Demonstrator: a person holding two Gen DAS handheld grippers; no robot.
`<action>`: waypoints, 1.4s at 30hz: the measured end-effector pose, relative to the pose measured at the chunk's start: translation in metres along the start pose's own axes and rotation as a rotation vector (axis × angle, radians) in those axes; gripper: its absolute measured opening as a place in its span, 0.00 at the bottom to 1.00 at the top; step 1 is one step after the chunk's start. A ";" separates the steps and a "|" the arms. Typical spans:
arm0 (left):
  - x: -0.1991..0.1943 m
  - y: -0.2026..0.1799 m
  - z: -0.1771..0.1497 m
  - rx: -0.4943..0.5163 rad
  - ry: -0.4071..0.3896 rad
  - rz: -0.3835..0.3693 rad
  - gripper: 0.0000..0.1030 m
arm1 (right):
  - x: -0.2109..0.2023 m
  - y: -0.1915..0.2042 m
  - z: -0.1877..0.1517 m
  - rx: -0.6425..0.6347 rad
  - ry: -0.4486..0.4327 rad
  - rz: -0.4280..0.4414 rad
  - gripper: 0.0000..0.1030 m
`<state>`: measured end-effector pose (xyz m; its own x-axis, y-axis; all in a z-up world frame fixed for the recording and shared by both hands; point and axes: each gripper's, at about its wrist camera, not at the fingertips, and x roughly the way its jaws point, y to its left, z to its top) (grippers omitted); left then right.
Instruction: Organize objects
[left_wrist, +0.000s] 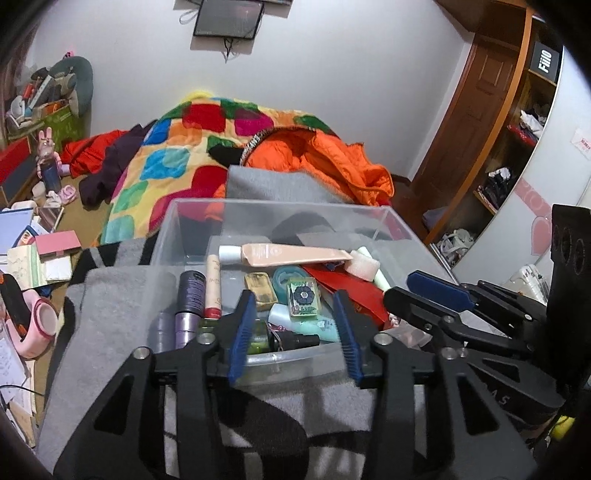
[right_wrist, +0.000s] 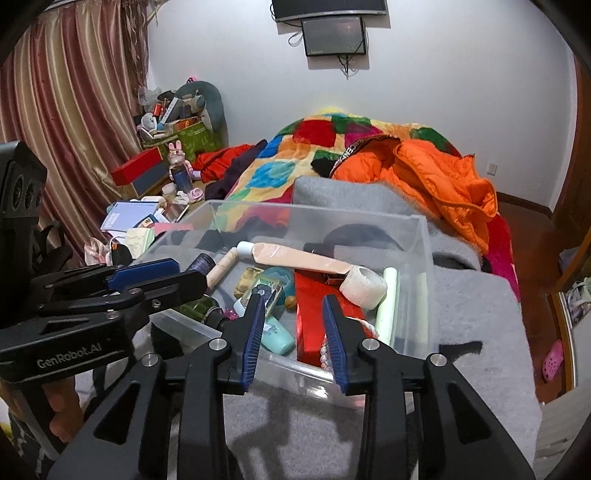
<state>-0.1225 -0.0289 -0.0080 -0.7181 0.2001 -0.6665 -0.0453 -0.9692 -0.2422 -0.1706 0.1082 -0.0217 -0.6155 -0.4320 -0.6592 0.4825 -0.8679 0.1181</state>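
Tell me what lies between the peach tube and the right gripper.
The red box and white tape roll lie between the peach tube and right gripper, seen in the right wrist view.

Ahead of my left claw (left_wrist: 293, 314) with its blue pads, I am seeing a peach tube (left_wrist: 295, 254), a red box (right_wrist: 314, 310), a purple bottle (left_wrist: 190, 291), and, beyond, a multicoloured patchwork quilt (left_wrist: 177, 155) and an orange jacket (left_wrist: 325, 162).

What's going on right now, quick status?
Left gripper open, empty. Right gripper open, empty. Both over near edge of clear bin, crammed with toiletries. Peach tube lies on top.
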 end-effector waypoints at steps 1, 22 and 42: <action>-0.004 0.000 0.000 0.001 -0.012 0.007 0.50 | -0.003 0.000 0.000 0.001 -0.005 0.001 0.34; -0.041 -0.011 -0.037 0.067 -0.064 0.071 0.92 | -0.051 -0.002 -0.025 -0.004 -0.050 -0.039 0.77; -0.038 -0.007 -0.046 0.042 -0.038 0.073 0.92 | -0.046 -0.005 -0.034 0.039 -0.014 -0.017 0.77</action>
<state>-0.0635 -0.0231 -0.0135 -0.7464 0.1242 -0.6538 -0.0205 -0.9862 -0.1640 -0.1232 0.1408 -0.0174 -0.6327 -0.4200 -0.6507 0.4469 -0.8842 0.1362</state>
